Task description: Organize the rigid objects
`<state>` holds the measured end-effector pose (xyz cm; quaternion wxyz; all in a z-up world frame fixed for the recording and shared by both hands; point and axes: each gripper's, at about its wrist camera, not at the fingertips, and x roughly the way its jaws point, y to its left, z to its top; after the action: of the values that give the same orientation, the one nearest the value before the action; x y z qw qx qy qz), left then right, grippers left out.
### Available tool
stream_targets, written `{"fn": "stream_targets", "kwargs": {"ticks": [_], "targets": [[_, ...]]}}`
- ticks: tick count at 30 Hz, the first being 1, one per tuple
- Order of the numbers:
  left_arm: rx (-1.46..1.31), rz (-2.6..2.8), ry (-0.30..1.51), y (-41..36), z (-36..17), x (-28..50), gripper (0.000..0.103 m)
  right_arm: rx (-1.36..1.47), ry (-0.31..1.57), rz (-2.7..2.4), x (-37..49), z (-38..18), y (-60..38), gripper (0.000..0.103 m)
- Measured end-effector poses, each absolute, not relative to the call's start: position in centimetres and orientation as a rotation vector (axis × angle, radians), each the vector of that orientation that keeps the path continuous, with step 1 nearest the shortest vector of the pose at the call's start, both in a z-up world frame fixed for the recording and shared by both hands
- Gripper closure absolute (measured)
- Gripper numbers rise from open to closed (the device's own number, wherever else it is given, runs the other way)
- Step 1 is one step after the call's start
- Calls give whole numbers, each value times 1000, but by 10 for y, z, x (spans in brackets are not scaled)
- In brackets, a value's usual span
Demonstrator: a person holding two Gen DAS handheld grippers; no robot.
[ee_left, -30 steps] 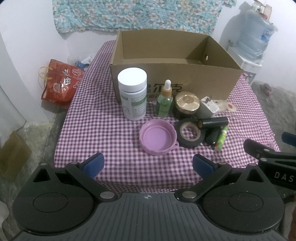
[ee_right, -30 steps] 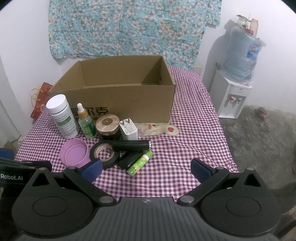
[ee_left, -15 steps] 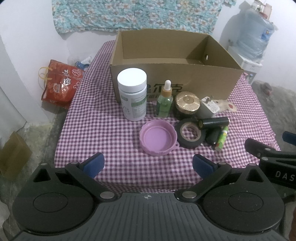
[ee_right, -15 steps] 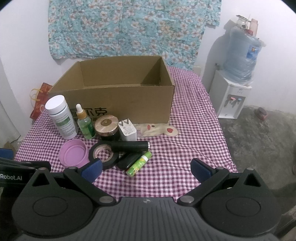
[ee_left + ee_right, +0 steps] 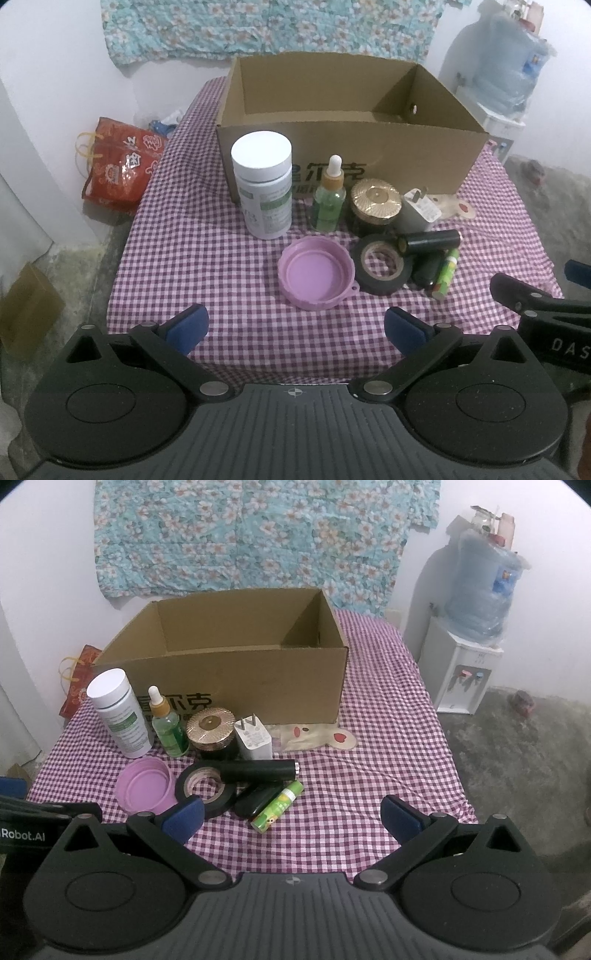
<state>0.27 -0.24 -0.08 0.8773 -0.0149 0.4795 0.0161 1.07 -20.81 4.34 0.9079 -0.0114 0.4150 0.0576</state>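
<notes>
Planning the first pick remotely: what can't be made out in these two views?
- Cardboard box floor: hidden by its front wall, both views.
- Black oval object: partly under the black cylinder; identity unclear.
- White bottle label: print too small.
- Flat pouch: tucked behind the charger.

White walls, floral cloth (image 5: pixel 251 535) hung behind; water dispenser (image 5: pixel 465 672) right, grey concrete floor (image 5: pixel 524 760)

Cardboard box (image 5: pixel 369 147): plain brown, matt. Tablecloth (image 5: pixel 207 266): woven checked cloth, creased. Bottle (image 5: pixel 263 184): smooth white plastic with a paper label. Dropper bottle (image 5: pixel 328 201): clear, glossy green. Jar lid (image 5: pixel 376 197): ribbed, shiny gold. Purple lid (image 5: pixel 316 272): matt plastic. Tape roll (image 5: pixel 382 264): smooth black, faintly glossy. Plug (image 5: pixel 254 738): white smooth plastic. Black tube (image 5: pixel 258 771): satin finish. Wall hanging (image 5: pixel 258 535): crumpled flowered cloth.
</notes>
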Motion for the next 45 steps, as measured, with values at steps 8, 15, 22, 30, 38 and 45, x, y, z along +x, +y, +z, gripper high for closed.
{"fn": "stream_targets", "kwargs": {"ticks": [8, 15, 22, 30, 38, 45], "targets": [[-22, 13, 1009, -8, -10, 8, 1, 5, 875, 100, 18, 34, -217, 0], [34, -78, 982, -29, -16, 16, 1, 133, 906, 98, 28, 25, -245, 5], [78, -245, 955, -59, -22, 29, 8, 349, 958, 162, 51, 7, -275, 22], [118, -369, 963, -86, -35, 43, 37, 532, 1044, 252, 80, -26, -279, 46], [117, -428, 1022, -100, -49, 58, 55, 508, 1129, 270, 106, -52, -265, 75], [106, -467, 1062, -109, -59, 59, 60, 451, 1148, 279, 110, -57, -259, 86]]}}
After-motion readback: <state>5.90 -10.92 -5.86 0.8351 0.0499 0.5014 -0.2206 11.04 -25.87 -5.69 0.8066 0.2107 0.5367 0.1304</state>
